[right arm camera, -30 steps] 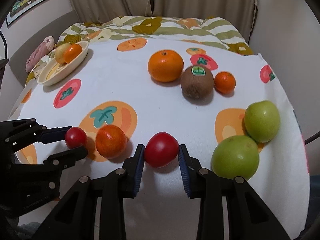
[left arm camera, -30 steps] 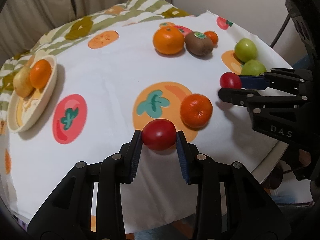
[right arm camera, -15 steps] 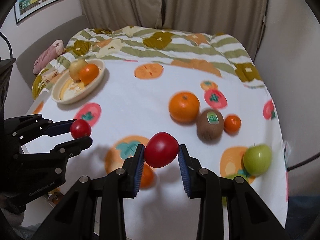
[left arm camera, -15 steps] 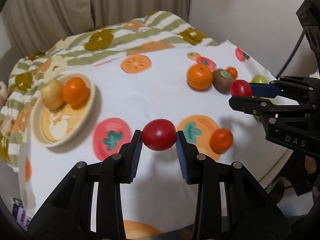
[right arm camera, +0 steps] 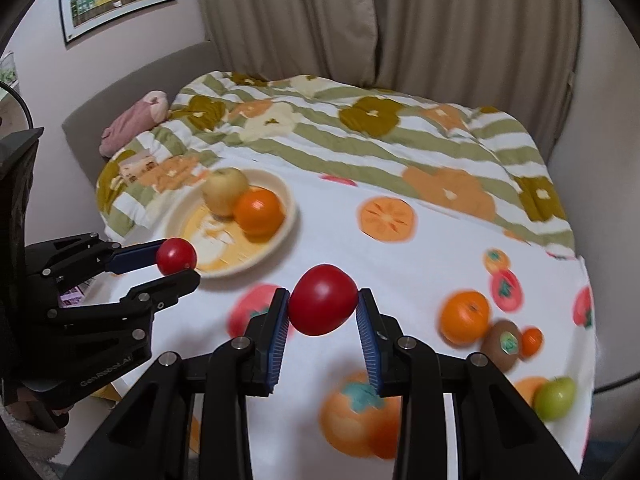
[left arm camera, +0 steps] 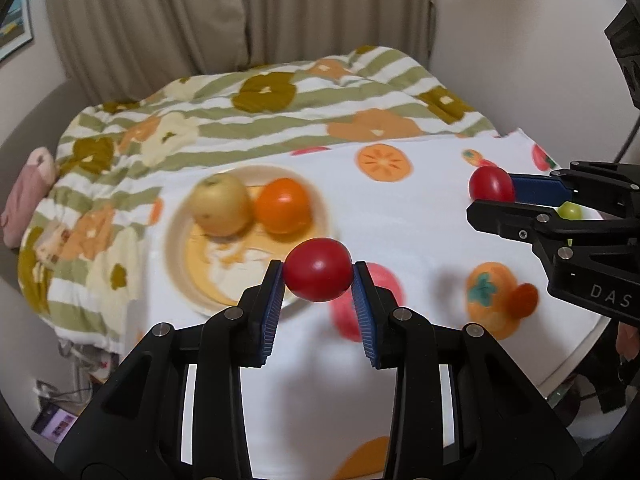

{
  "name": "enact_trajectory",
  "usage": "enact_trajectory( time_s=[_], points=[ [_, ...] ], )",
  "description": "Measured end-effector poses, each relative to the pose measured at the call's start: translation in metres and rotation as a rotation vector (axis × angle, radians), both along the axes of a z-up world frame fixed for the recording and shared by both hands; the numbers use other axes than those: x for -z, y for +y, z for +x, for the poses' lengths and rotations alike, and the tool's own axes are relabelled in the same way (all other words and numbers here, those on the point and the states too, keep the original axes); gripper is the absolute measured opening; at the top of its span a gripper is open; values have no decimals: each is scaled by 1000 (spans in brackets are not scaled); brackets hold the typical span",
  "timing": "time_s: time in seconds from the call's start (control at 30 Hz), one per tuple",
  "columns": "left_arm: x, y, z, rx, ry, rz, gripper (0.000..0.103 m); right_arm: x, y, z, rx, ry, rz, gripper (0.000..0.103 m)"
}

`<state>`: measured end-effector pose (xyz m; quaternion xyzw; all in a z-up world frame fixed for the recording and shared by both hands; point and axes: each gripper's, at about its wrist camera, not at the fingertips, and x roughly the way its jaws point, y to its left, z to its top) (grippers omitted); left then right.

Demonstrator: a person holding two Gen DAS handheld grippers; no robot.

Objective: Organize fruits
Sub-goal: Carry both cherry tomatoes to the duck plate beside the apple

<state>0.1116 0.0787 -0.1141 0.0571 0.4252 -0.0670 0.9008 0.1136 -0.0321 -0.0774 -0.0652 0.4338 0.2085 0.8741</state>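
1. Both pairs of black fingers with blue ribbed pads are closed on fruit: the left gripper clamps a smooth, round red tomato, one pad pressed to each side of it.
2. Likewise, the right gripper squeezes a second glossy red tomato between its pads.
3. Each held tomato is up in the air, clear of the white tablecloth printed with orange persimmons and red tomatoes.
4. From the left wrist view, the left tomato sits in front of the near rim of a shallow cream-coloured bowl.
5. That bowl holds a pale yellow apple and a round orange, touching each other.
6. From the right wrist view, the left gripper comes in from the left edge, its tomato just at the bowl's near-left rim.
7. On the cloth at the right side lie a large orange, a brown kiwi with a green sticker and a small tangerine, close together.
8. A green apple rests nearer the table's front right edge.
9. Another small tangerine, blurred, lies on a printed persimmon near the right gripper's body.
10. Behind the table, a green-striped quilt with flower shapes covers a sofa, with beige curtains beyond.
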Motion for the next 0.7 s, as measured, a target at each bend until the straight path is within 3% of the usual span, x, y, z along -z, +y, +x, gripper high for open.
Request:
enact_trajectory(
  time_s=[0.33, 0.7],
  points=[
    [15, 69, 33, -14, 35, 0, 39, 6, 73, 29, -12, 35, 33, 31],
    [61, 113, 88, 39, 111, 10, 39, 47, 129, 62, 37, 122, 34, 31]
  ],
)
